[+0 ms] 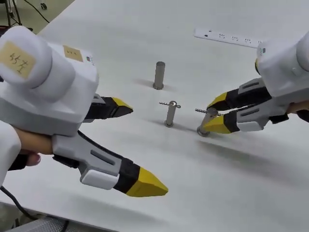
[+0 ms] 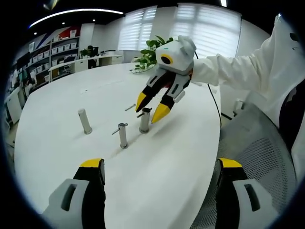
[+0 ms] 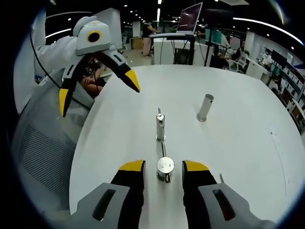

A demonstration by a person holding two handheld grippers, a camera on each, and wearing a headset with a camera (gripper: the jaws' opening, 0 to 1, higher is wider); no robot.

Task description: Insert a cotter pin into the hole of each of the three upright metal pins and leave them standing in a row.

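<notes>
White table carrying three upright metal pins in a row. Left gripper: jaws wide, empty, near the front edge. Right gripper: jaws narrowly parted, straddling the nearest pin. Its cotter pin and the middle cotter pin appear seated. The far pin is bare, so one insertion seems left.

Office with blinded windows, wall shelves, a potted plant, perhaps a monitor.

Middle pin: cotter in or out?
In. A cotter pin runs through the top of the middle pin, sticking out sideways; the pin stands upright.
</notes>
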